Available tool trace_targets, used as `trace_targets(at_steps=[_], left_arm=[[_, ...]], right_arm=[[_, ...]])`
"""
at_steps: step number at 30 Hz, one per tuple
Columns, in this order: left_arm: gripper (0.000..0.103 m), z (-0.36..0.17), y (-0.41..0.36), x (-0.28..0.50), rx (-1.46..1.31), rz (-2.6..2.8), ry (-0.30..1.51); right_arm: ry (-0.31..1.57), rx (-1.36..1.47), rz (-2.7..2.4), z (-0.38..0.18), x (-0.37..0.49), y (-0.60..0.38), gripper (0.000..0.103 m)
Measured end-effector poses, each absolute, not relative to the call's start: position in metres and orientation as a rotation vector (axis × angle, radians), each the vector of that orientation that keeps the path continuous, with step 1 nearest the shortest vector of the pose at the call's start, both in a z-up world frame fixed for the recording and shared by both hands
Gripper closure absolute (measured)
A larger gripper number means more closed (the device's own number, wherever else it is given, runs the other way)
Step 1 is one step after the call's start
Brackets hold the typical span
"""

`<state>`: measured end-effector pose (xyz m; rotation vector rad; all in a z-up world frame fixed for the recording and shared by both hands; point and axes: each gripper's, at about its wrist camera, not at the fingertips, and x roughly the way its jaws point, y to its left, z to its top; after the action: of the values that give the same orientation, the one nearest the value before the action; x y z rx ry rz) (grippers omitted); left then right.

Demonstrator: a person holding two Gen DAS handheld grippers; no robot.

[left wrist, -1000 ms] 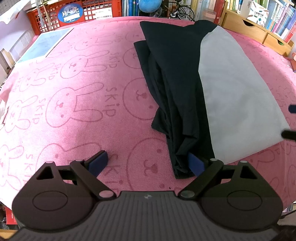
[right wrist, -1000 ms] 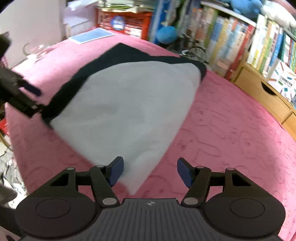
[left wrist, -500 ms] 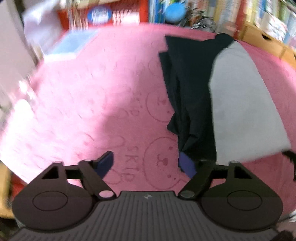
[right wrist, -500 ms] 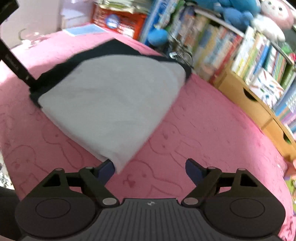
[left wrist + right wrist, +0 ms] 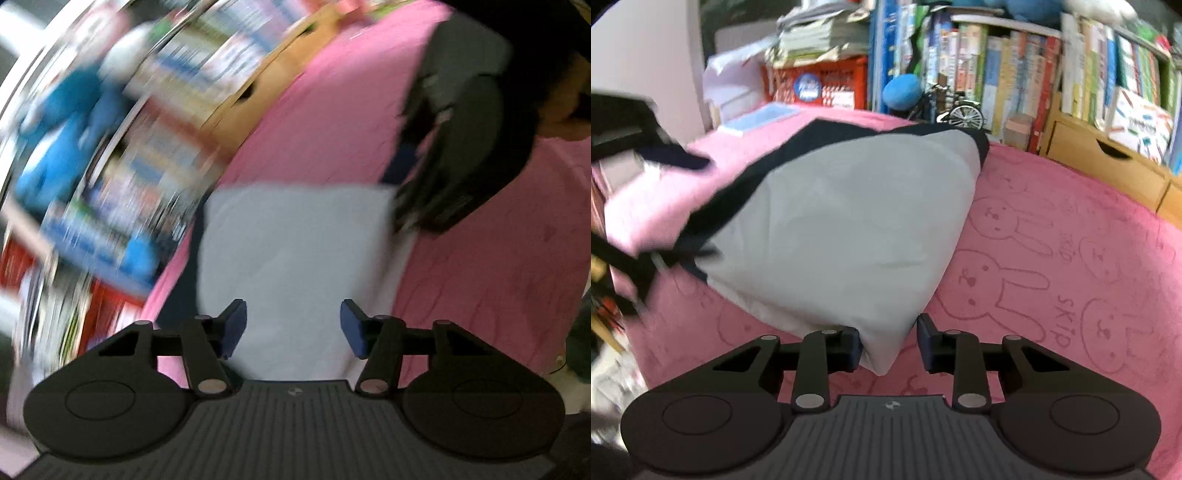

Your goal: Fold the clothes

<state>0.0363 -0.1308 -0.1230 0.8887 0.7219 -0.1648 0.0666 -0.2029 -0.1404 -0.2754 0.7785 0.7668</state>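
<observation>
Cloth, grey on one face and black along its far and left edges, lay on the pink rabbit-print cover (image 5: 1052, 258), and the garment (image 5: 842, 229) filled the middle of the right wrist view. The right gripper (image 5: 888, 347) had just been closing, its jaws narrowed about the near grey corner, though a sliver of gap showed at the right pad, so I judged the pinch not yet firm. The left gripper (image 5: 291, 326) had likewise been closing and stood about half open above grey cloth, its blue pads (image 5: 234, 325) clear of the fabric as far as the heavy blur allowed (contact could not be ruled out). To fold well, I judged that both corners should be pinched through all layers before lifting, then carried over level so the edges met squarely and the black underlayer did not drag loose. Bookshelves (image 5: 1015, 66), a red crate (image 5: 827, 81), a small model bicycle (image 5: 955, 110) and a blue pad (image 5: 759, 118) ringed the far edge; the bunched black hem at the left seemed likeliest to snag.
</observation>
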Motion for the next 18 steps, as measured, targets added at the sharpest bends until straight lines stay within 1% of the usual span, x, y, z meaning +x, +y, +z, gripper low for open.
trace_targets(at_steps=[2, 5, 8, 13, 15, 18], left_arm=[[0.061, -0.13, -0.143, 0.045, 0.939, -0.214, 0.688], [0.068, -0.136, -0.151, 0.056, 0.983, -0.283, 0.668], [0.068, -0.135, -0.149, 0.053, 1.013, -0.362, 0.651], [0.066, -0.112, -0.13, 0.052, 0.904, -0.459, 0.707], [0.065, -0.11, -0.13, 0.05, 0.881, -0.479, 0.724], [0.065, -0.12, -0.14, 0.048, 0.946, -0.507, 0.695]], right_arm=[[0.782, -0.24, 0.772, -0.138, 0.07, -0.207, 0.072], [0.788, -0.211, 0.782, -0.138, 0.072, -0.21, 0.072], [0.801, -0.183, 0.791, -0.139, 0.075, -0.213, 0.072], [0.826, -0.124, 0.794, -0.14, 0.08, -0.218, 0.072], [0.831, -0.109, 0.795, -0.139, 0.081, -0.219, 0.072], [0.844, -0.087, 0.793, -0.14, 0.083, -0.219, 0.072]])
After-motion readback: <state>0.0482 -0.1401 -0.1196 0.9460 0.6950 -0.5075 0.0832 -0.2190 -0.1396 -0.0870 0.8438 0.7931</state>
